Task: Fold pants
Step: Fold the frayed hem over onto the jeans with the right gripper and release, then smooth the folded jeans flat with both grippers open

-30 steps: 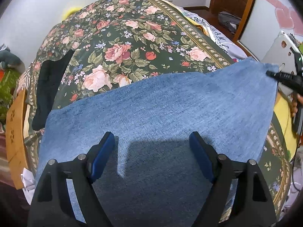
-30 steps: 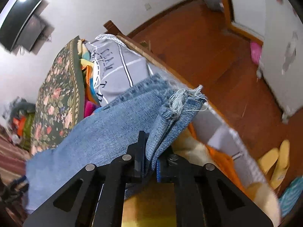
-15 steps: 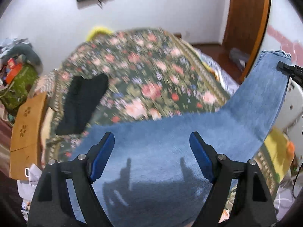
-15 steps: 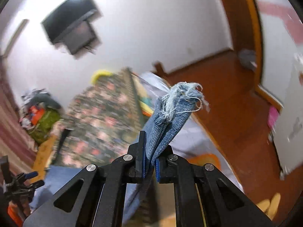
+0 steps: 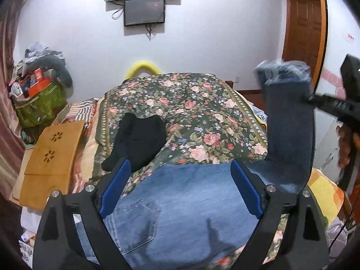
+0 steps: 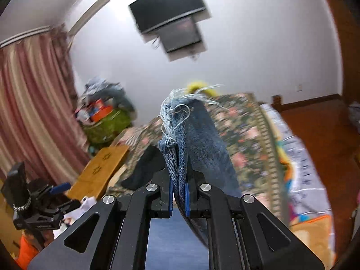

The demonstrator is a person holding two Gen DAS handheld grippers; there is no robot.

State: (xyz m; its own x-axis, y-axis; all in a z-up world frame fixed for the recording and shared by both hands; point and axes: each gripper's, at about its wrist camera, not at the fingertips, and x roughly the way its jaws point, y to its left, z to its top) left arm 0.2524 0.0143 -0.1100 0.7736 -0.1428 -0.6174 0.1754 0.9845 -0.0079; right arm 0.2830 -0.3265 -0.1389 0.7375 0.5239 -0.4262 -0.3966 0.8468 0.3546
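Blue denim pants [image 5: 180,200] lie on the flowered bedspread [image 5: 191,112], seat and back pocket toward me. My left gripper [image 5: 180,191] is open and empty, hovering above the seat of the pants. My right gripper [image 6: 178,189] is shut on the frayed leg cuffs [image 6: 177,121] and holds them raised. In the left wrist view the lifted legs [image 5: 290,130] stand up at the right, with the right gripper [image 5: 324,103] at their edge. The left gripper also shows in the right wrist view [image 6: 58,189] at the lower left.
A black garment [image 5: 137,137] lies on the bedspread beyond the pants. A wooden board [image 5: 54,157] rests at the bed's left edge. A green bag [image 5: 38,108] piled with clutter stands at the left. A wall screen [image 5: 144,11] and wooden door [image 5: 301,27] lie behind.
My right gripper lifted the cuffs from low at the right up high, swinging them over toward the left. The legs now stand upright. My left gripper tilted up, staying open over the seat.
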